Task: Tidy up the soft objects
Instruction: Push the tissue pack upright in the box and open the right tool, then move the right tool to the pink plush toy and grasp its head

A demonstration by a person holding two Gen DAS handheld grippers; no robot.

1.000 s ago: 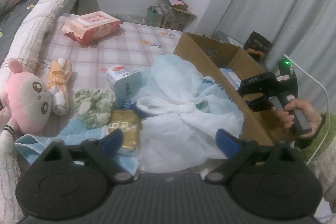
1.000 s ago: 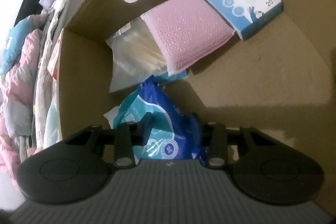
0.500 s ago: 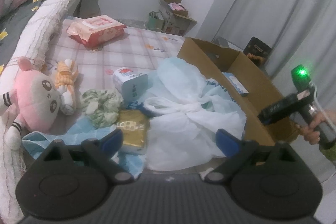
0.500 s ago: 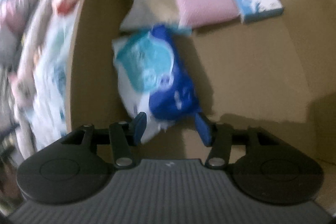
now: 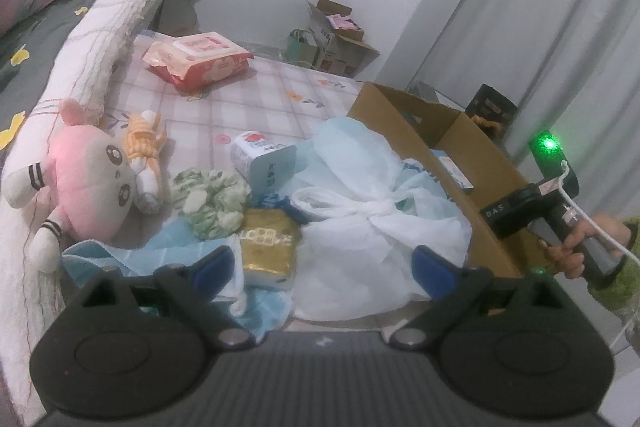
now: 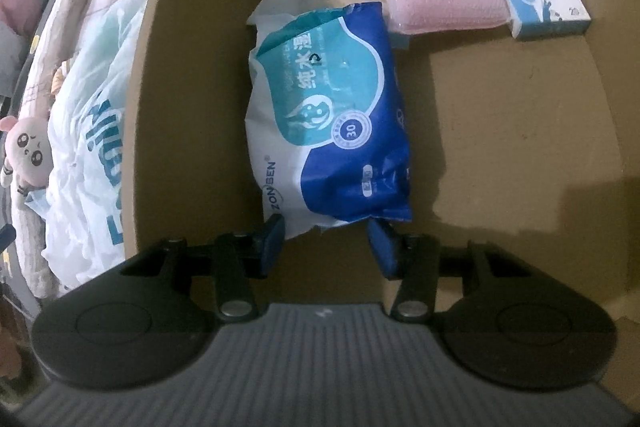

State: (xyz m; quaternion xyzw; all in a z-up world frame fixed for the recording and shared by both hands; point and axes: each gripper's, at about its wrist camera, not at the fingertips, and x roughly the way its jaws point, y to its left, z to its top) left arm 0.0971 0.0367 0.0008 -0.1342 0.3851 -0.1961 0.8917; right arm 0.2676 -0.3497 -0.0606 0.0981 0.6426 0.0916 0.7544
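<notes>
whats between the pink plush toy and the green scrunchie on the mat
In the left wrist view, a small orange striped toy lies between the pink plush toy and the green scrunchie.

1. The blue-and-white wipes pack (image 6: pixel 332 115) in the box reads "ZONSEN" along its white edge, the Chinese characters "纯水湿" on the teal panel, and "30" in a round badge
2. The black gripper body (image 5: pixel 520 211) reads "DAS" in white
3. The gold packet (image 5: pixel 270 247) carries pale lettering, partly legible as "LO"; the rest is blurred
</notes>
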